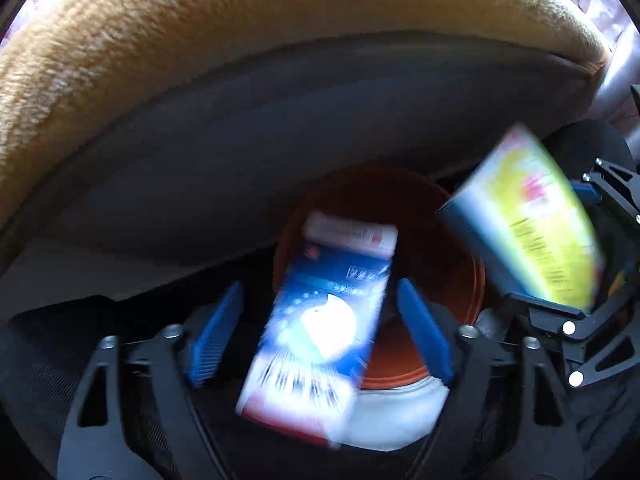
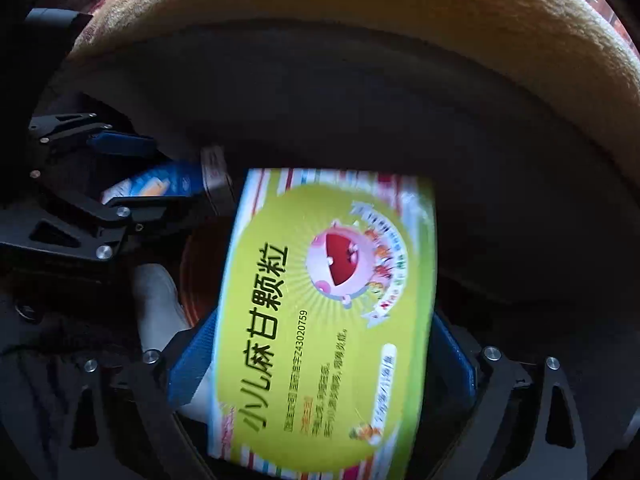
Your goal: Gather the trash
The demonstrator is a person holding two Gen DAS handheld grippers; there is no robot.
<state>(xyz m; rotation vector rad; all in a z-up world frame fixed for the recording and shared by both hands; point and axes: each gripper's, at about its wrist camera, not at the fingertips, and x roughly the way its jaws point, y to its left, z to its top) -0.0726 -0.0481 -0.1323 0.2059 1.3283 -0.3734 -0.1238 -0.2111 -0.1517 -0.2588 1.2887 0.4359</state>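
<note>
Above the orange bin (image 1: 432, 216) beside the bed, our left tool (image 1: 320, 332) stands spread around the blue box (image 1: 320, 316) and our right tool (image 2: 324, 352) brackets the green box (image 2: 324, 320), which should drop squarely inside.

Green box (image 2: 320, 320) printed 小儿麻甘颗粒, code Z43020759 (smaller lines blurred), blue box (image 1: 320, 320) print unreadable

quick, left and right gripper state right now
Left gripper: open, blurred blue-white carton loose between pads.
Right gripper: open, green-yellow medicine box between pads.
</note>
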